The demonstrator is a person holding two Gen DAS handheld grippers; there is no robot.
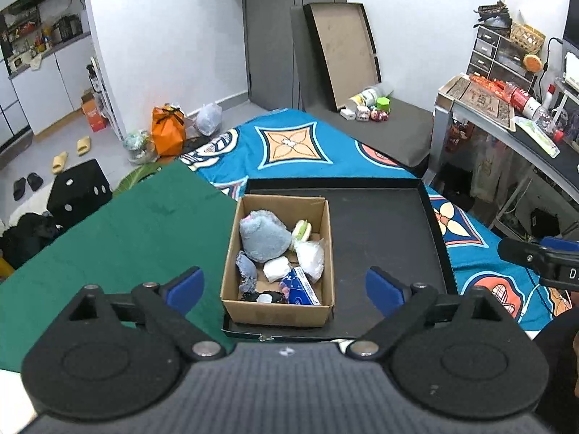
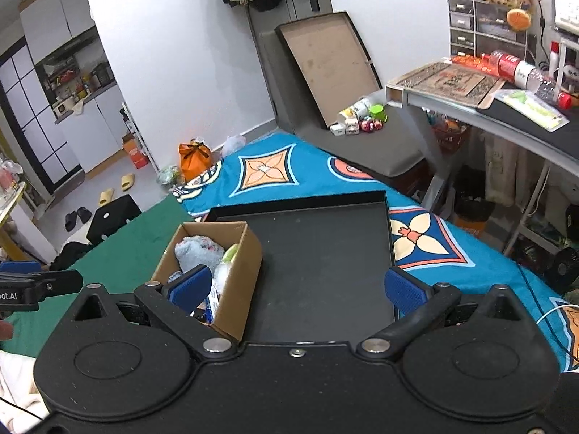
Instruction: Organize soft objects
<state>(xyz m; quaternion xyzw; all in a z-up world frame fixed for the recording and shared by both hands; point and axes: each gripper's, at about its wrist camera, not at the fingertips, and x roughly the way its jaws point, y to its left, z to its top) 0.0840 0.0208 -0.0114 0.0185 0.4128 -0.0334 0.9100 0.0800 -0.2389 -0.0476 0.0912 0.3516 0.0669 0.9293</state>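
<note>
Both sets of jaws stand spread wide and hold nothing. Left gripper (image 1: pixel 284 287) hovers above the near end of the box (image 1: pixel 278 310), which lies between and just ahead of its pads. Inside the box: grey plush (image 1: pixel 264 237) at the far end, white bag (image 1: pixel 310 258) to its right, white wad (image 1: pixel 277 268) in the middle, blue pack (image 1: pixel 299 286) nearest the jaws. Box sits in the left part of a black tray (image 1: pixel 383 231). Right gripper (image 2: pixel 297 285) hangs over the tray's bare floor (image 2: pixel 318 264); the box (image 2: pixel 239 282) lies just beyond its left pad, partly hidden by it. Green cloth (image 1: pixel 137 228) lies left of the tray.
</note>
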